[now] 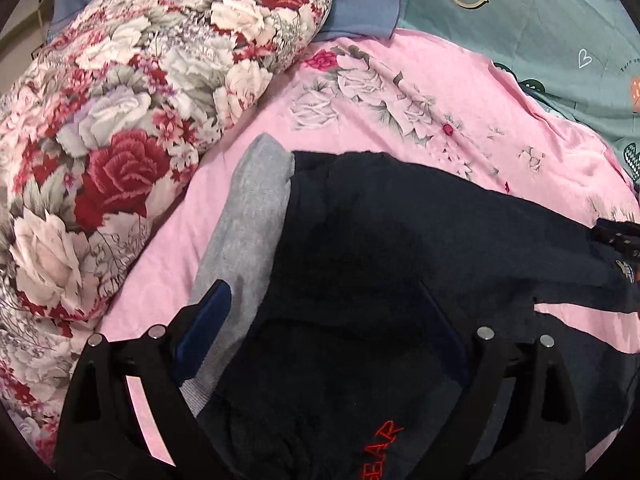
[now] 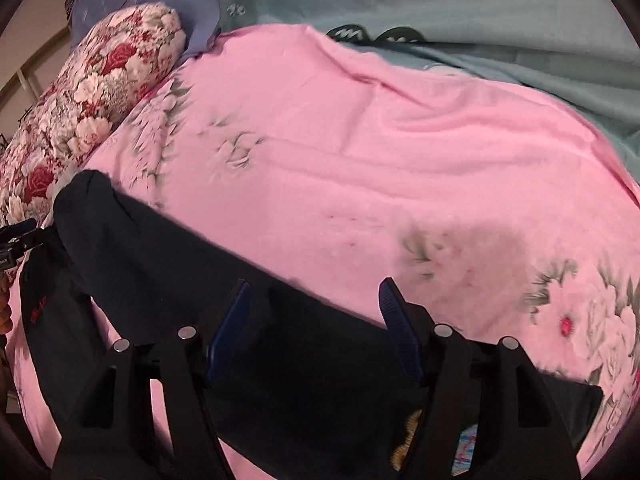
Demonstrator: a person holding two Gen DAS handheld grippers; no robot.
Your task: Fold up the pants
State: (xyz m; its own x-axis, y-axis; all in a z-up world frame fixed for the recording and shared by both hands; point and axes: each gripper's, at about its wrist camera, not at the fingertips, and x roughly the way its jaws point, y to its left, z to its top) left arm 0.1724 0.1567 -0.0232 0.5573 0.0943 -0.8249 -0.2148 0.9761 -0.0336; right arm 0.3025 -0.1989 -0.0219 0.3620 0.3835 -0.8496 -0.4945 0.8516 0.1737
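- Pink sheet (image 2: 360,152) with pale flower prints covers the bed; a teal cover (image 1: 532,40) lies at the far right
- Rolled floral quilt (image 1: 120,112) sits at the left, a blue pillow (image 1: 360,4) behind it
- Dark pants (image 1: 400,220) lie across the near part of the sheet, stretching from left to right, with red lettering (image 1: 380,444) near the left gripper
- Grey cloth (image 1: 248,232) lies just beside the pants on their left, touching them
- Left gripper (image 1: 324,336) hangs over the pants, fingers (image 1: 208,328) spread wide, one over the grey cloth, the other over dark fabric; nothing clamped
- Right gripper (image 2: 316,328) has its fingers (image 2: 400,332) released and apart over the pants' edge; fabric lies under and between them, not pinched
- Right gripper's tip shows at the right edge of the left wrist view, by the pants
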